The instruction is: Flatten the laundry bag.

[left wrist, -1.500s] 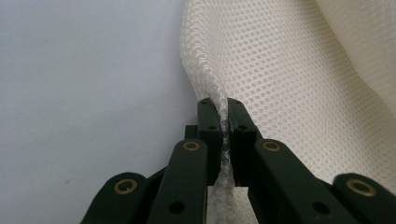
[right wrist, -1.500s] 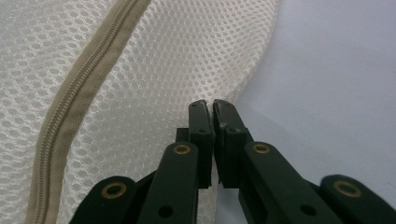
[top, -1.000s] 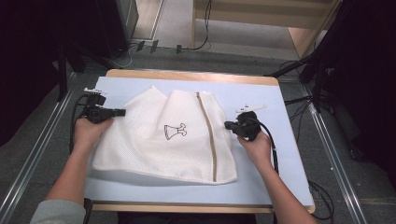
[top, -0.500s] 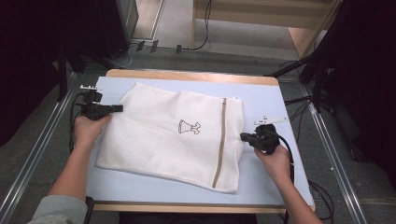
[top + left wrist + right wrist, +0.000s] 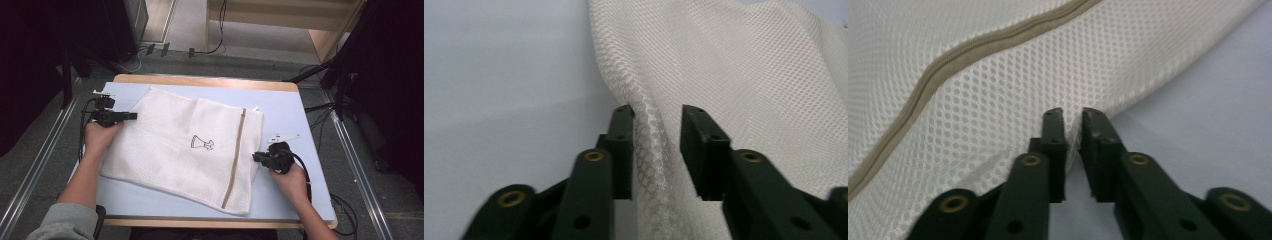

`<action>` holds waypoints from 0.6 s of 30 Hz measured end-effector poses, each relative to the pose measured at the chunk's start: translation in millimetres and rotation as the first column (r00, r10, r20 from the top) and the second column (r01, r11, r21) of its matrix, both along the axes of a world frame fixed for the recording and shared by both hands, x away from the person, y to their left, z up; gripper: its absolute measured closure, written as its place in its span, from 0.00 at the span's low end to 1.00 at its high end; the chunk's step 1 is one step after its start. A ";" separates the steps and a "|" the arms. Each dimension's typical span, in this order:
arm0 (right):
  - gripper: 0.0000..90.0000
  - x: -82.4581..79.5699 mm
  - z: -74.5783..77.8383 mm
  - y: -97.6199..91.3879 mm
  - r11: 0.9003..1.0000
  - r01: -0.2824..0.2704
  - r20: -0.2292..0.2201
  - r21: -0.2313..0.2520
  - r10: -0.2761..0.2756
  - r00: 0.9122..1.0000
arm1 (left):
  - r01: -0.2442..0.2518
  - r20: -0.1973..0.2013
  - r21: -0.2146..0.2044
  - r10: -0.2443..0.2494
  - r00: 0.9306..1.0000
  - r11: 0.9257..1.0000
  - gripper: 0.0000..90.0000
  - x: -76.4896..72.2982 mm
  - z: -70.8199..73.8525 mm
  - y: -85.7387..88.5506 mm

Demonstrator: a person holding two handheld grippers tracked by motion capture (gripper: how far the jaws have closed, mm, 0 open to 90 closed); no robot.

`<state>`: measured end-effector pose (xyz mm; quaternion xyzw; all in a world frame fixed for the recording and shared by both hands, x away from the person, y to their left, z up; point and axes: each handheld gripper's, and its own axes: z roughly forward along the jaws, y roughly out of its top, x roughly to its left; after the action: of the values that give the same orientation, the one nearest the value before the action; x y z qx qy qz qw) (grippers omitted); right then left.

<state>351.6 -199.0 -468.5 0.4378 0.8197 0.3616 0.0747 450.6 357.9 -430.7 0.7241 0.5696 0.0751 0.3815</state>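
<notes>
Left gripper (image 5: 656, 150): the fingers (image 5: 621, 150) stand apart, with a raised fold of the white mesh laundry bag (image 5: 734, 75) running between them; the fold lies against the inner face of one finger and clear of the other, so the mesh is not pinched. Seen from above, this gripper (image 5: 131, 116) sits at the bag's (image 5: 170, 145) left edge, held by the left hand (image 5: 100, 136).

Right gripper (image 5: 1074, 150): the fingers (image 5: 1054, 155) are nearly together, a narrow slit remaining between them. The bag's edge (image 5: 1013, 100) lies just beyond and partly beside the tips; whether any mesh sits in the slit cannot be told. In the high view the right gripper (image 5: 256, 158) rests at the bag's right edge, held by the right hand (image 5: 290, 176).

The bag lies spread flat across the middle of the pale blue bench (image 5: 292, 120), slightly skewed. A tan zipper (image 5: 234, 160) runs from its far edge to its near edge, close to the right side, also visible in the right gripper view (image 5: 948, 65). A small dark dress emblem (image 5: 201, 143) is printed near the centre. A small white piece (image 5: 282, 137) lies on the bench just beyond the right gripper.
</notes>
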 end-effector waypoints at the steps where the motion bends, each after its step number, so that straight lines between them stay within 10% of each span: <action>1: 0.79 0.5 2.2 -2.9 1.000 0.013 0.012 0.021 -0.014 1.000 | -0.001 0.002 -0.002 0.001 1.000 1.000 0.66 -1.1 1.8 0.8; 7: 0.69 9.7 12.9 -17.9 0.997 0.056 0.105 0.049 -0.061 0.993 | 0.003 0.020 0.002 -0.003 1.000 1.000 0.55 -15.8 16.7 5.9; 18: 0.63 63.8 21.0 -17.6 0.993 0.106 0.101 0.056 -0.112 0.989 | -0.008 0.010 0.048 0.007 1.000 0.999 0.55 -71.7 21.4 11.0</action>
<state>415.4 -216.7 -447.5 0.4642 0.7802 0.3997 0.1261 378.9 368.8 -409.3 0.7305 0.5685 0.0939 0.3667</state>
